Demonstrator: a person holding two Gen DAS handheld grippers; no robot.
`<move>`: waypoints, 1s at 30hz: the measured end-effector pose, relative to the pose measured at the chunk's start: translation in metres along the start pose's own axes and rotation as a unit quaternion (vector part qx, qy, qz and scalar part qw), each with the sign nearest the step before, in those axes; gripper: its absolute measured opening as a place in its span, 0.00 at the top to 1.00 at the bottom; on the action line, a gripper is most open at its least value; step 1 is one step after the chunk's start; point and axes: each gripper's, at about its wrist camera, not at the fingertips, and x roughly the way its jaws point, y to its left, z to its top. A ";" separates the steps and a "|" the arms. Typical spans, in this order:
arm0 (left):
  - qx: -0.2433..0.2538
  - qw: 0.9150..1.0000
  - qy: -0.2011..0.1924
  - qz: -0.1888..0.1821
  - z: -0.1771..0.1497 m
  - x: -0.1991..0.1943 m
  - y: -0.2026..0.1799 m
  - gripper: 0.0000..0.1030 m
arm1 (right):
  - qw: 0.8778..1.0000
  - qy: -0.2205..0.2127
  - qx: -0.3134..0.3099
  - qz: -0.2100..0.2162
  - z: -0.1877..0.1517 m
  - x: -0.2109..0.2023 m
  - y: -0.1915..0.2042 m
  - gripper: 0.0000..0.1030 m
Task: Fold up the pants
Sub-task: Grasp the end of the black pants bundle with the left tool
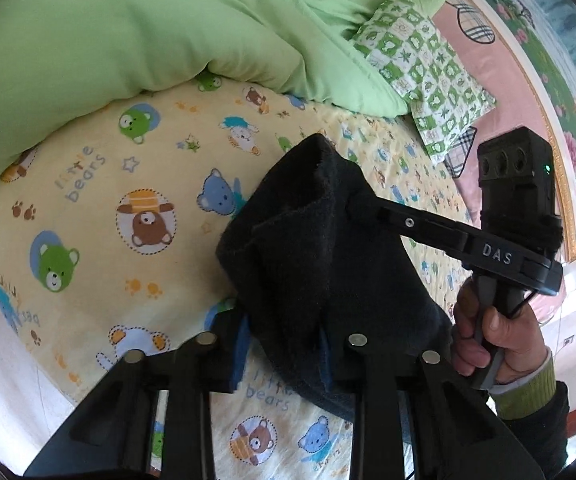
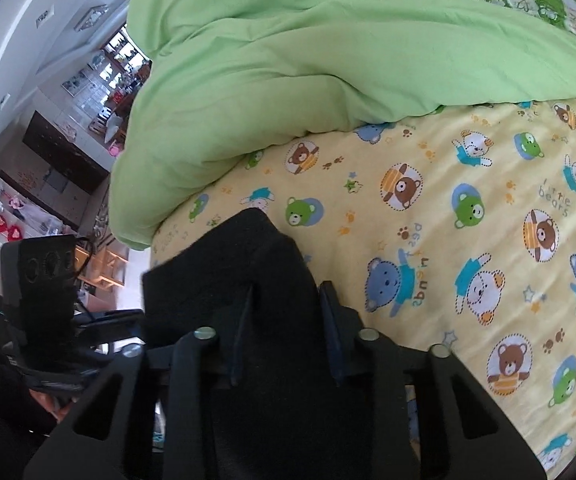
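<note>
Pants [image 1: 319, 248] bunched black at frame centre over my bear-print bed sheet [image 1: 100, 208]; both left tongs [image 1: 284, 354] and right tongs [image 2: 288, 328] pinch them.

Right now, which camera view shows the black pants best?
The left wrist view. There the pants show as a bunched dark bundle above the bear-print sheet, with the right gripper reaching into the cloth. In the right wrist view the pants are a dark mass filling the foreground.
</note>
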 end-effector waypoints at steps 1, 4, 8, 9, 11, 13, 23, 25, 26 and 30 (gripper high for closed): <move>0.004 1.000 0.000 -0.006 0.001 -0.001 -0.002 0.80 | 1.000 -0.003 0.000 -0.001 -0.001 -0.003 0.001 0.73; 0.015 1.000 -0.004 -0.016 0.002 -0.010 -0.011 0.81 | 1.000 -0.016 0.002 0.004 -0.006 -0.016 0.004 0.77; 0.033 0.999 -0.012 -0.037 0.002 -0.027 -0.031 0.81 | 0.999 -0.039 0.000 0.015 -0.014 -0.040 0.009 0.82; 0.039 0.998 -0.015 -0.040 0.001 -0.031 -0.036 0.81 | 0.999 -0.049 0.002 0.018 -0.016 -0.050 0.009 0.85; 0.057 0.997 -0.018 -0.051 -0.001 -0.038 -0.051 0.81 | 0.998 -0.064 0.005 0.019 -0.020 -0.065 0.009 0.90; 0.077 0.995 -0.022 -0.063 -0.005 -0.047 -0.067 0.81 | 0.996 -0.082 0.010 0.023 -0.027 -0.083 0.009 0.92; 0.160 0.980 -0.024 -0.112 -0.029 -0.074 -0.142 0.81 | 0.986 -0.168 0.012 0.015 -0.070 -0.158 0.022 0.94; 0.173 0.977 -0.020 -0.124 -0.034 -0.077 -0.154 0.81 | 0.983 -0.181 0.016 0.016 -0.079 -0.170 0.023 0.94; 0.180 0.975 -0.017 -0.130 -0.036 -0.078 -0.161 0.81 | 0.981 -0.192 0.020 0.017 -0.086 -0.178 0.022 0.94; 0.211 0.966 -0.005 -0.152 -0.050 -0.081 -0.189 0.81 | 0.975 -0.220 0.032 0.018 -0.107 -0.201 0.020 0.94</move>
